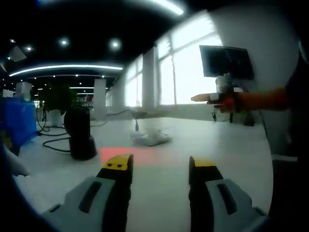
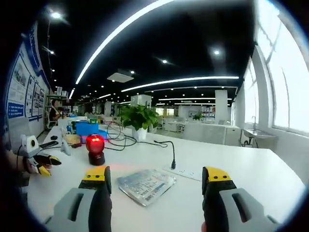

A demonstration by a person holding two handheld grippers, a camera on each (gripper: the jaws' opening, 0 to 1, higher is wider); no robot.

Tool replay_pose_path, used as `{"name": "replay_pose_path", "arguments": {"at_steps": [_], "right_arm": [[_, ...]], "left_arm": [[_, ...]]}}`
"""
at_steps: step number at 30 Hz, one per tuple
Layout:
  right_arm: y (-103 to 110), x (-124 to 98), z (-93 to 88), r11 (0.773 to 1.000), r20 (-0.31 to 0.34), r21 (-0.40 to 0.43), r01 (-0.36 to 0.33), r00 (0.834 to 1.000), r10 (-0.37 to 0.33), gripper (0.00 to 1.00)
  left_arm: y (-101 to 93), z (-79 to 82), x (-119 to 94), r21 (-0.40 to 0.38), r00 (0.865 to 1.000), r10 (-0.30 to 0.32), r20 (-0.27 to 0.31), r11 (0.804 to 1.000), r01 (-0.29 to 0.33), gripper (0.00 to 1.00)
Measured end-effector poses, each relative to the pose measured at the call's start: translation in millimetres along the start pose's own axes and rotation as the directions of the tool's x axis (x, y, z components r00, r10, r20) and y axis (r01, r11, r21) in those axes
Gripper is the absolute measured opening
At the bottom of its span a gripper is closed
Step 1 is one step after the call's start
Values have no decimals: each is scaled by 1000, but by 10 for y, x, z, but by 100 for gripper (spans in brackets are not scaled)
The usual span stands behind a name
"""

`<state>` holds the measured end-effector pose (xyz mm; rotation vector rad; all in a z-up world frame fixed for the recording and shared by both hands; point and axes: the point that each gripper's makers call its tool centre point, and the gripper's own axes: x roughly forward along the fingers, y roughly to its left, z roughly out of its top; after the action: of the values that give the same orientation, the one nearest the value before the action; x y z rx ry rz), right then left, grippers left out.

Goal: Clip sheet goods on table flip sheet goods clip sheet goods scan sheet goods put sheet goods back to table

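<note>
Yellow-tipped jaws of the left gripper rise at 6 o'clock in the left gripper view, spread wide w/ nothing between them, above the white table. Red glow patch on the tabletop just beyond the left jaw tip. Black scanner stands upright at approx. 9 o'clock, cable trailing off to its left. Crumpled clear wrapping lies near centre, at 12 from the jaws. Other gripper enters at 2 o'clock, held in the air, well apart from the table. Right gripper view: right gripper jaws at 6 o'clock, also wide apart, empty. Sheet goods, a flat clear-wrapped pack w/ printed label, lies flat on the table between the two jaw tips and slightly beyond, touching neither. Scanner seen here w/ red lamp lit at 10 o'clock. White power strip w/ black cable just past the pack at 1 o'clock. Potted plant behind, approx. 11 o'clock. Left gripper shows at 9 o'clock edge; can't tell its jaw state from there.
</note>
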<state>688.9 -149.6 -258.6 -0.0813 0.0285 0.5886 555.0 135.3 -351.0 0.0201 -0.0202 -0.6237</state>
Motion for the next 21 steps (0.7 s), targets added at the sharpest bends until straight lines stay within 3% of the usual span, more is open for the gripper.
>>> {"name": "replay_pose_path", "arguments": {"at_steps": [7, 13, 21], "right_arm": [[40, -398, -49, 999, 25, 25, 33, 999, -34, 70], [299, -710, -258, 999, 12, 19, 28, 1000, -29, 70], [450, -932, -265, 998, 44, 47, 50, 998, -52, 67]], "left_arm": [[-8, -14, 5, 7, 1000, 5, -11, 1000, -5, 38], [14, 19, -16, 4, 1000, 19, 4, 1000, -19, 38], [2, 15, -25, 10, 1000, 14, 2, 1000, -14, 38]]}}
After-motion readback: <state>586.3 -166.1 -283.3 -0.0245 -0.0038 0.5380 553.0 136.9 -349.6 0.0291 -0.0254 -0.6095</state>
